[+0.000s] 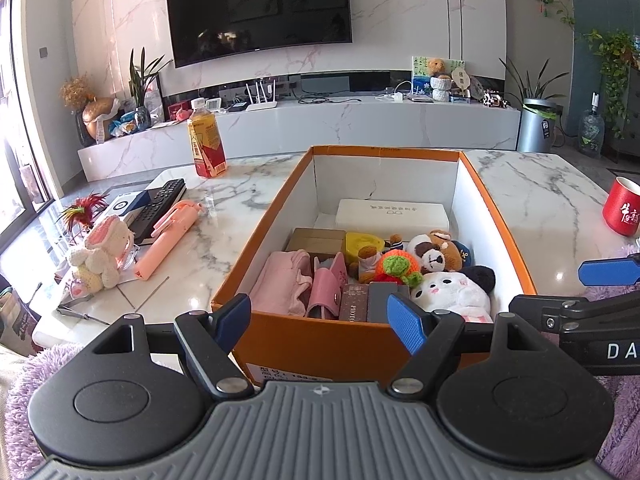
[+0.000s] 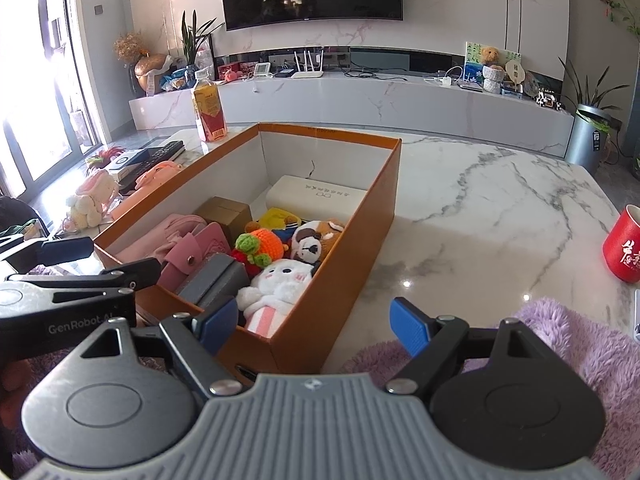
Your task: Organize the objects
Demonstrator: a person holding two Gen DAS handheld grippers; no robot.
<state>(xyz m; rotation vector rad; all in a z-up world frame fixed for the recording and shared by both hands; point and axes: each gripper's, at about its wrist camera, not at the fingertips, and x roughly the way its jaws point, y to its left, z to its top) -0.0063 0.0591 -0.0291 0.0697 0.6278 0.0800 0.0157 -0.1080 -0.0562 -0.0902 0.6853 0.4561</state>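
Observation:
An orange cardboard box [image 1: 276, 200] [image 2: 360, 240] stands on the marble table, holding plush toys, a white case [image 1: 390, 216], pink pouches and small boxes. My left gripper [image 1: 320, 322] is open and empty, just in front of the box's near wall. My right gripper [image 2: 314, 326] is open and empty at the box's near right corner. On the table left of the box lie a pink-and-white plush rabbit [image 1: 100, 256], a pink selfie stick [image 1: 166, 236] and a black remote [image 1: 160, 204].
A tea bottle [image 1: 206, 142] stands beyond the box on the left. A red cup [image 2: 624, 246] stands at the table's right edge. A purple fluffy cloth [image 2: 560, 344] lies under the grippers. A TV console runs along the back wall.

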